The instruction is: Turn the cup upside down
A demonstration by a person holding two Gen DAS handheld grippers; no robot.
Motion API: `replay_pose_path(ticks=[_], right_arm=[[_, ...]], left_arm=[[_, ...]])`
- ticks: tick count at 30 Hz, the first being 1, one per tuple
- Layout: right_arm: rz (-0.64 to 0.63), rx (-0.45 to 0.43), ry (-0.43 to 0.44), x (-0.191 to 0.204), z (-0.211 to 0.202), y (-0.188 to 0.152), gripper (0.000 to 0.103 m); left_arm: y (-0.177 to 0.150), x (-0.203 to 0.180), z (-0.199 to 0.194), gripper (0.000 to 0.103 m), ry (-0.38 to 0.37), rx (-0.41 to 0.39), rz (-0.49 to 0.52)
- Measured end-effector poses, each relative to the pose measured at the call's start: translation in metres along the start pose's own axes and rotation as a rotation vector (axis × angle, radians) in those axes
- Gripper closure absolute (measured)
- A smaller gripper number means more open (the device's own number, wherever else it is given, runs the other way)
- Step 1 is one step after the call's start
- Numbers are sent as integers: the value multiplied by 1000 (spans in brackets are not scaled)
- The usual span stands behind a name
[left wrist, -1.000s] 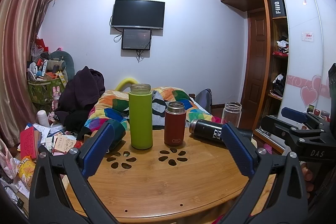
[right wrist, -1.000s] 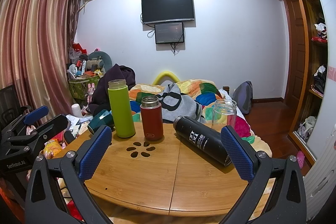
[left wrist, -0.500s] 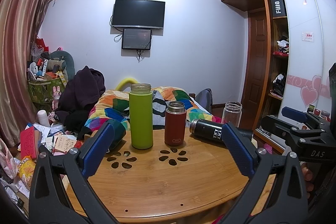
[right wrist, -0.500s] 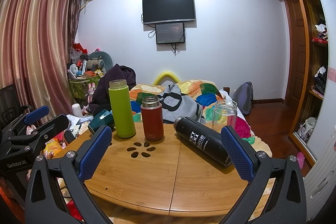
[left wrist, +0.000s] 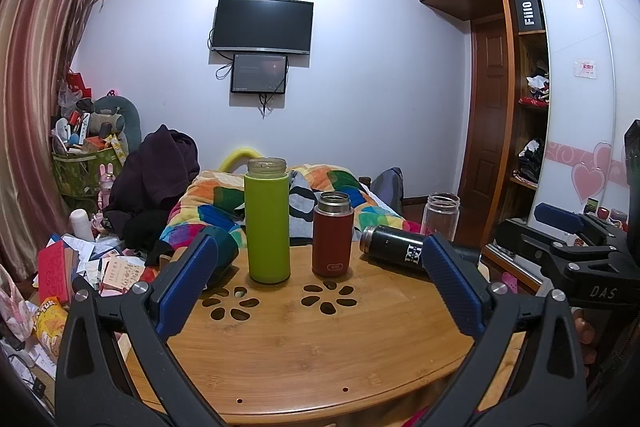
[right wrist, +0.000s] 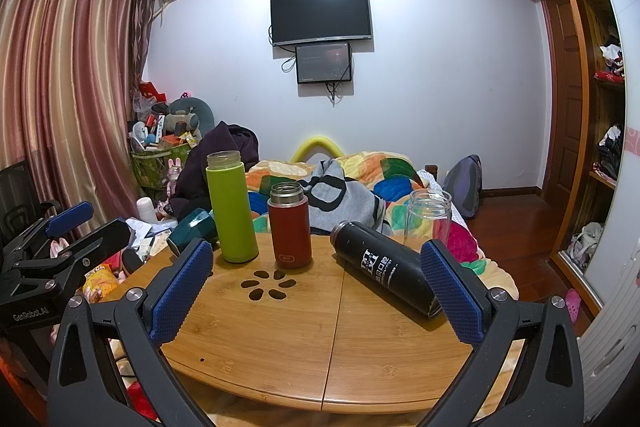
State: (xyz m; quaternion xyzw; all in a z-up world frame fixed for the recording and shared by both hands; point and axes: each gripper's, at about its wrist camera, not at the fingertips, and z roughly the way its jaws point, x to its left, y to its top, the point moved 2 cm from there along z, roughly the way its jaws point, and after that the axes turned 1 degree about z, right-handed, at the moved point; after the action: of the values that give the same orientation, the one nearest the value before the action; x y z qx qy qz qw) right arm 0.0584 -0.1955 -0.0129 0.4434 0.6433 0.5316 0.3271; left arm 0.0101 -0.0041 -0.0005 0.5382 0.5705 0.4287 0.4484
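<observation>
On the round wooden table stand a tall green cup, a shorter red cup and a clear glass cup, all upright and open at the top. A black cup lies on its side; a dark teal cup lies at the table's left edge. In the right wrist view they show as green, red, clear and black. My left gripper and right gripper are both open and empty, short of the cups.
A bed with a colourful quilt lies behind the table. Clutter and a basket sit at the left by the curtain. A wardrobe stands on the right. The other gripper shows at the right edge of the left wrist view.
</observation>
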Motion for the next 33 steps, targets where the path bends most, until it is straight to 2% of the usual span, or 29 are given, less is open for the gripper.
replay_pose_path(ticks=[4, 8, 12, 17, 22, 25, 27, 29, 30, 33], right_arm=[[1, 2, -1, 0, 0, 1, 0], [6, 9, -3, -7, 8, -6, 0], [22, 22, -12, -19, 14, -11, 0], [40, 37, -40, -37, 20, -19, 0], [65, 62, -59, -58, 28, -30, 0], [94, 80, -65, -73, 35, -35, 0], [113, 91, -70, -83, 38, -40, 0], [139, 104, -70, -92, 42, -44, 0], [153, 111, -66, -97, 44, -46, 0], [181, 127, -57, -106, 47, -52, 0]], left_arm=[[-2, 0, 3, 0, -4, 10, 1], [-4, 0, 21, 0, -37, 56, -1], [-3, -6, 64, 0, -83, 154, 12], [-11, -14, 143, 0, -79, 314, 10], [-15, -19, 202, 0, -39, 380, -12], [-17, -20, 228, 0, -47, 409, -61], [-19, -20, 243, 0, -18, 417, -72], [-21, -19, 256, 7, 18, 423, -80], [-23, -18, 263, 16, 30, 436, -85], [-31, -17, 277, 28, 45, 462, -103]])
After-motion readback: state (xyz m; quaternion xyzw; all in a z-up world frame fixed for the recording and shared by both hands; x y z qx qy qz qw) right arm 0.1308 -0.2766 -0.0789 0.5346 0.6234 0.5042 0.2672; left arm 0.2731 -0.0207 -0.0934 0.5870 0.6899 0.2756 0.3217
